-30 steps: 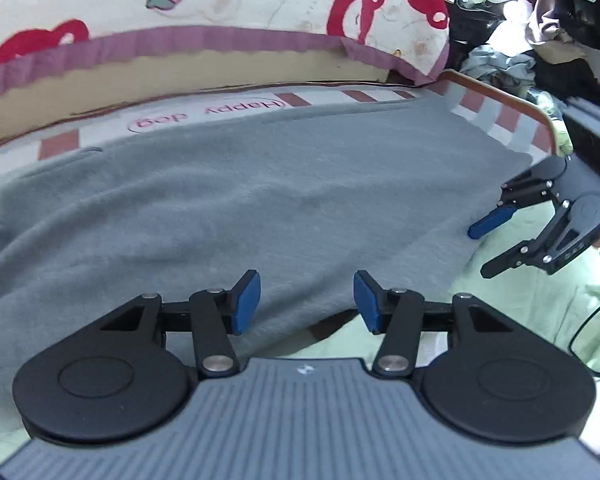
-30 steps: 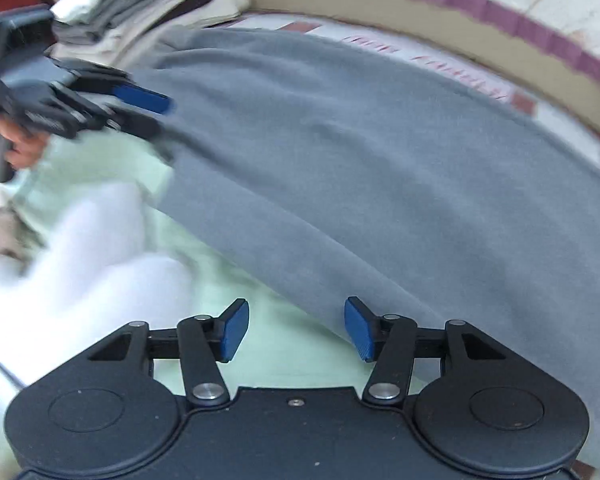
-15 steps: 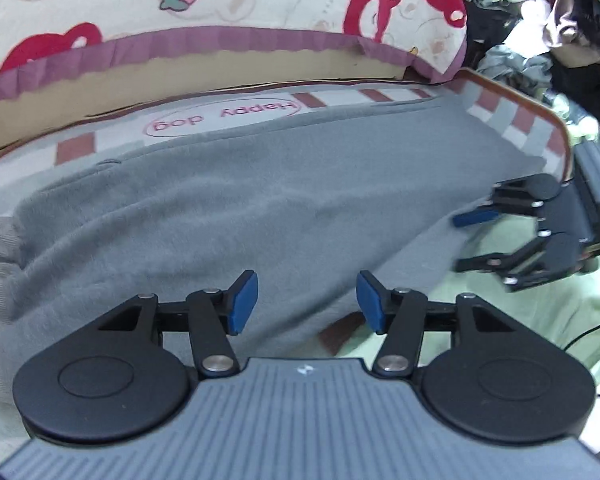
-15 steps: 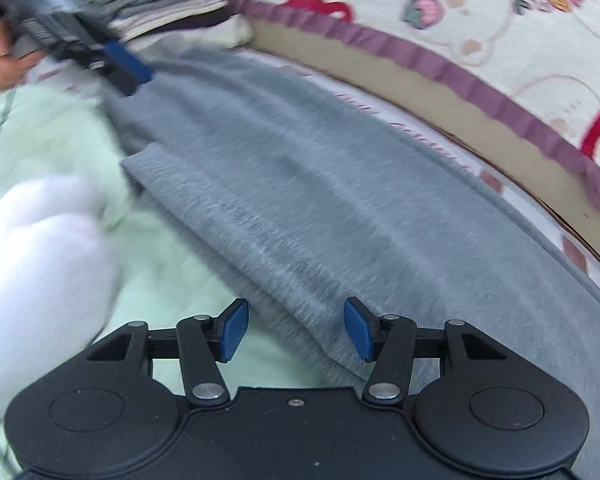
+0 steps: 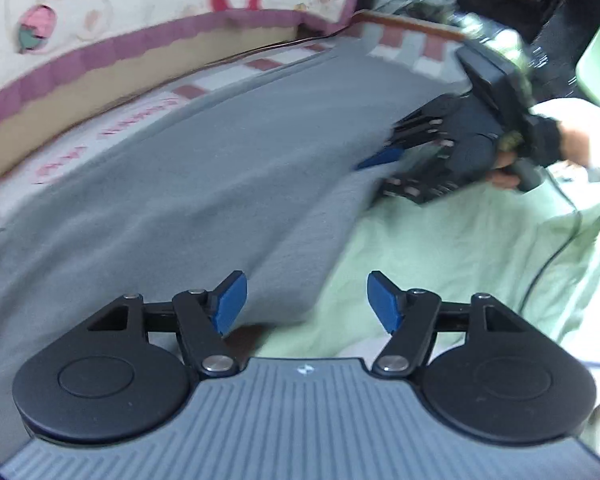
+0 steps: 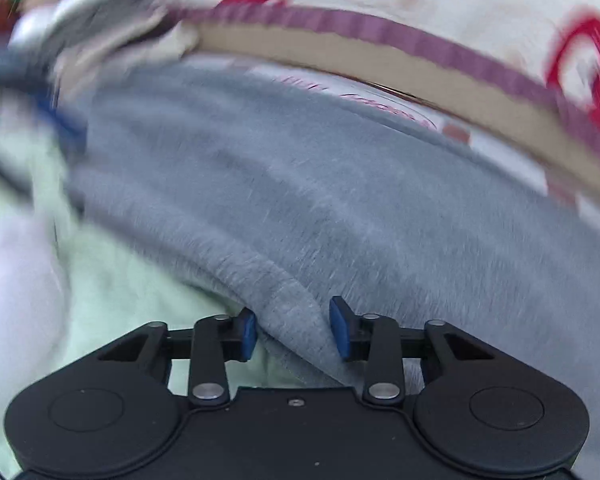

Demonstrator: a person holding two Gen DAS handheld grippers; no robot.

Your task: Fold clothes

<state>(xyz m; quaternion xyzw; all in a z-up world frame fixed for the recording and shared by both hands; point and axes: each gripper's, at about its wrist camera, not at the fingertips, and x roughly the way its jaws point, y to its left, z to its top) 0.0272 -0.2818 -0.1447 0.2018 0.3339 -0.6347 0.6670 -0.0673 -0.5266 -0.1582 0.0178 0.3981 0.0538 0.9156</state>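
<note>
A large grey fleece garment [image 5: 220, 184] lies spread over a pale green sheet [image 5: 460, 248]. My left gripper [image 5: 306, 302] is open and hovers over the garment's near edge, its left pad above grey cloth and its right pad above the sheet. At the garment's right edge, a gloved hand holds my right gripper [image 5: 388, 172]. In the right wrist view, the right gripper [image 6: 293, 334] is open, its jaws standing either side of the garment's [image 6: 340, 208] thick folded hem. The left gripper [image 6: 60, 120] is only a blur at the far left.
A cartoon-print cushion with purple trim [image 5: 140, 52] borders the far side. A dark heap of clothes [image 5: 500, 8] sits at the back right. A thin cable [image 5: 556, 252] runs over the sheet. Something white and blurred [image 6: 12, 280] lies left of the hem.
The right gripper has moved in onto the garment's hem and its jaws have narrowed around it. The left wrist view has swung right, so the left gripper now straddles the garment's edge and the sheet.
</note>
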